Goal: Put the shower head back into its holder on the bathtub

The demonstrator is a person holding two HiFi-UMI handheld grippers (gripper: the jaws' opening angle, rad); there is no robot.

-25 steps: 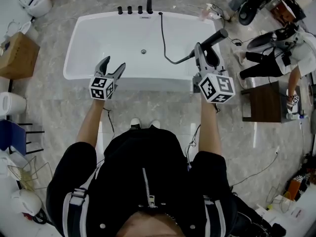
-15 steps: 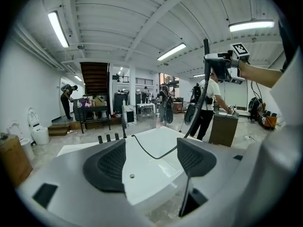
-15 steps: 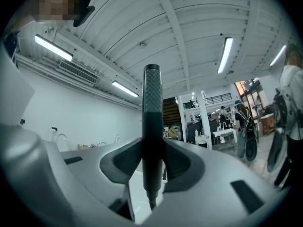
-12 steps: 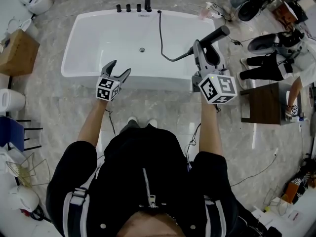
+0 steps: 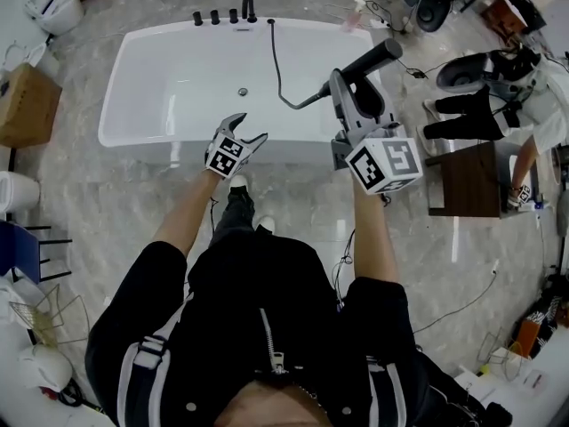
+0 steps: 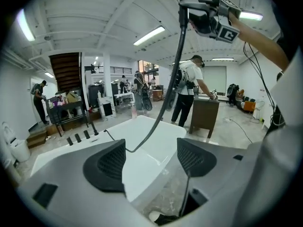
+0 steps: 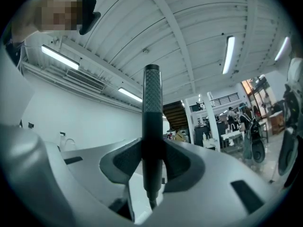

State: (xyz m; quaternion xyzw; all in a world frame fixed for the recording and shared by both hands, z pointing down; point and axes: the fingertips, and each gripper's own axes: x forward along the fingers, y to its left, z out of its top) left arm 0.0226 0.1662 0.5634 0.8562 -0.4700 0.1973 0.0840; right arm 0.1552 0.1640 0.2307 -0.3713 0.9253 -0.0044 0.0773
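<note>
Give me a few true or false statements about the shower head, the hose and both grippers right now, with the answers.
1. The right gripper is shut on the shower head. True.
2. The left gripper grips the hose. False: it is open and empty.
3. The shower head sits in its holder. False: the right gripper holds it up, off the bathtub.
4. The hose runs from the bathtub's far rim to the shower head. True.

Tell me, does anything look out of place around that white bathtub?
Yes: the shower head is out of its holder, clamped in the right gripper and held up by the right end of the bathtub, with its black hose hanging loosely across the basin. The left gripper is open and empty.
</note>
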